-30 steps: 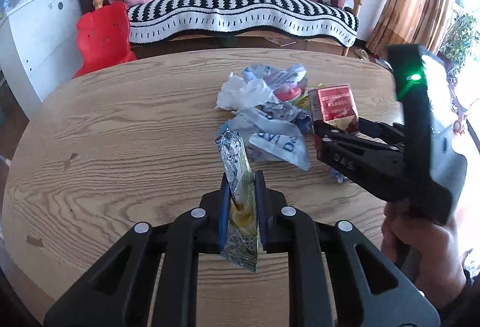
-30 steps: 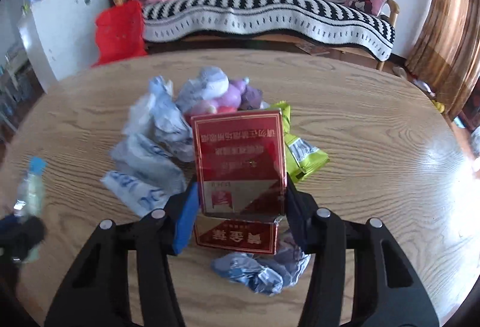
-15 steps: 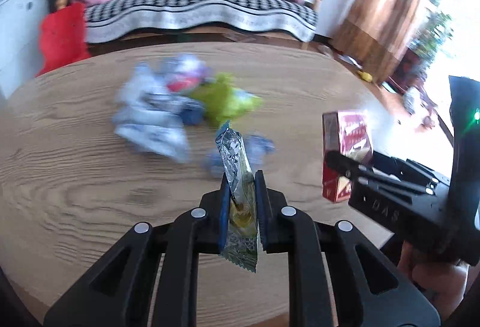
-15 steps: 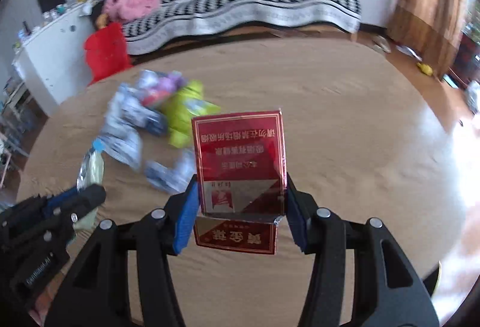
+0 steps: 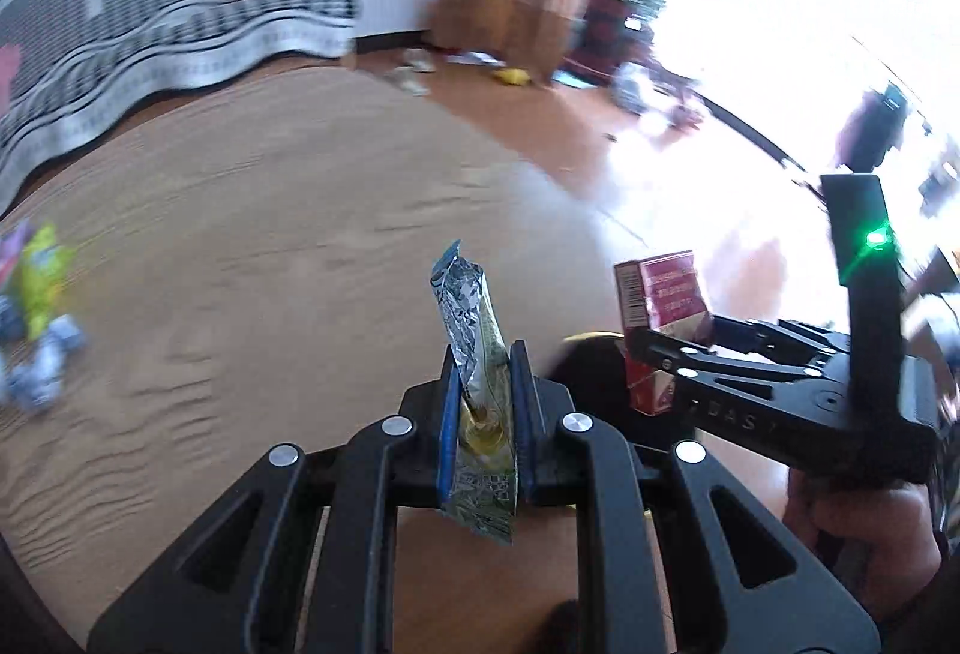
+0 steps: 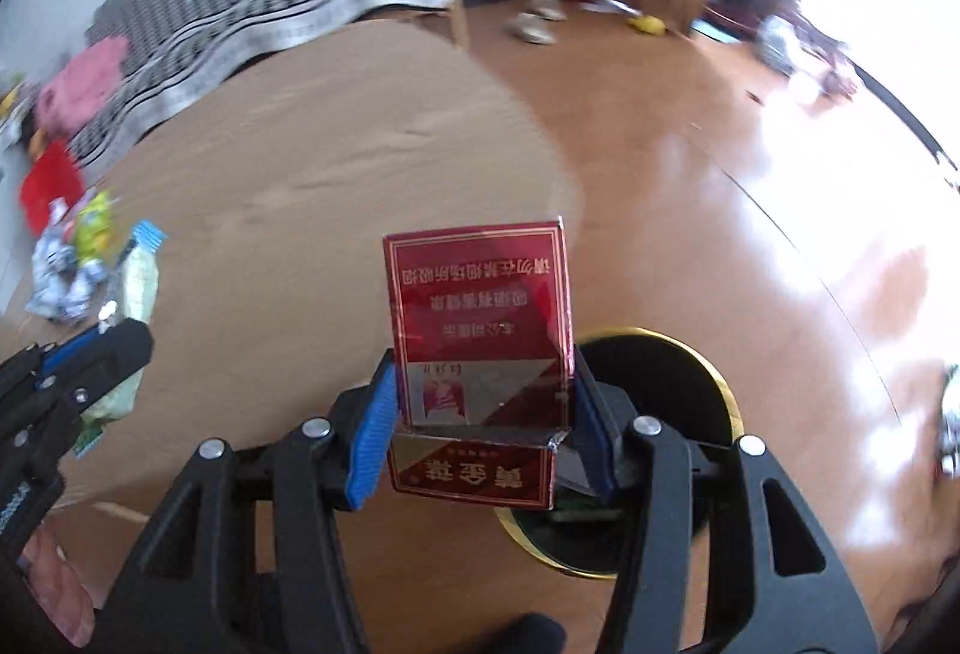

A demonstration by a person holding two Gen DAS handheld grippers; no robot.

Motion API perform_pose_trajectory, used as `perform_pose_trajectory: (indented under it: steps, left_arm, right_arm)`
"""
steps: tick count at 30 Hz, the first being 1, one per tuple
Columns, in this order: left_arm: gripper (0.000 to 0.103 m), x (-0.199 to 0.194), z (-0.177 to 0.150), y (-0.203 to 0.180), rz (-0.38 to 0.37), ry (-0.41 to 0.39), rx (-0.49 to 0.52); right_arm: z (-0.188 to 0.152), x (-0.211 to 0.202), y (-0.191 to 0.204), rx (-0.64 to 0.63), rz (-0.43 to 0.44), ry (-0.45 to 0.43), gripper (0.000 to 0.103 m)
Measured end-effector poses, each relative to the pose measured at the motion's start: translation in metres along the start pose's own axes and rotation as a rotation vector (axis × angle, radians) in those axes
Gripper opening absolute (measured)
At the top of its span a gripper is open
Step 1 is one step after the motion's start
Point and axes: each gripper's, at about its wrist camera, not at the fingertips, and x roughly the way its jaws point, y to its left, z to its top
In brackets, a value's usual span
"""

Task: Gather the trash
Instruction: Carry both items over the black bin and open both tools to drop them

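Right wrist view shows the red carton (image 6: 480,330) clamped in the right gripper (image 6: 483,414) above the dark bin (image 6: 678,384), the left gripper (image 5: 483,417) pinching a foil wrapper (image 5: 474,348), more litter (image 6: 66,264) remaining on the desk (image 6: 312,186).

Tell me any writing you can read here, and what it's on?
"DAS": right gripper body, seen from the left wrist; more letters may be hidden.
Red box: Chinese characters, upside down and blurred, unreadable; barcode on its side.
Foil sachet: print too small to read.
Left gripper: no text visible.
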Motion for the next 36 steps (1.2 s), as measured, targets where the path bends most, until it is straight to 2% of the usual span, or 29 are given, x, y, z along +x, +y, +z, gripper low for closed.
perform_pose_trajectory:
  steps: [6,11,17,21,32,33,34,36]
  left_arm:
    - [0.015,0.036,0.001,-0.057,-0.099,0.040,0.094]
    - [0.015,0.057,0.000,-0.077,-0.133,0.072,0.113]
    - [0.015,0.072,-0.001,-0.088,-0.131,0.093,0.138]
    - [0.015,0.075,-0.005,-0.094,-0.116,0.097,0.149]
    - [0.015,0.078,-0.006,-0.093,-0.103,0.105,0.124]
    - [0.015,0.078,-0.006,-0.094,-0.104,0.105,0.122]
    - [0.015,0.077,-0.006,-0.096,-0.105,0.105,0.124]
    - [0.015,0.078,-0.006,-0.097,-0.106,0.106,0.130]
  right_arm:
    - [-0.028,0.013,-0.095,0.137,-0.028,0.054,0.052]
    - [-0.045,0.040,-0.130,0.173,-0.023,0.135,0.052]
    - [-0.058,0.068,-0.141,0.193,-0.003,0.213,0.052]
    - [-0.050,0.087,-0.132,0.207,0.011,0.245,0.052]
    - [-0.047,0.102,-0.134,0.227,0.033,0.274,0.053]
    - [-0.046,0.102,-0.135,0.230,0.033,0.277,0.054]
    - [-0.046,0.103,-0.137,0.236,0.035,0.282,0.066]
    - [-0.045,0.101,-0.139,0.250,0.043,0.273,0.079]
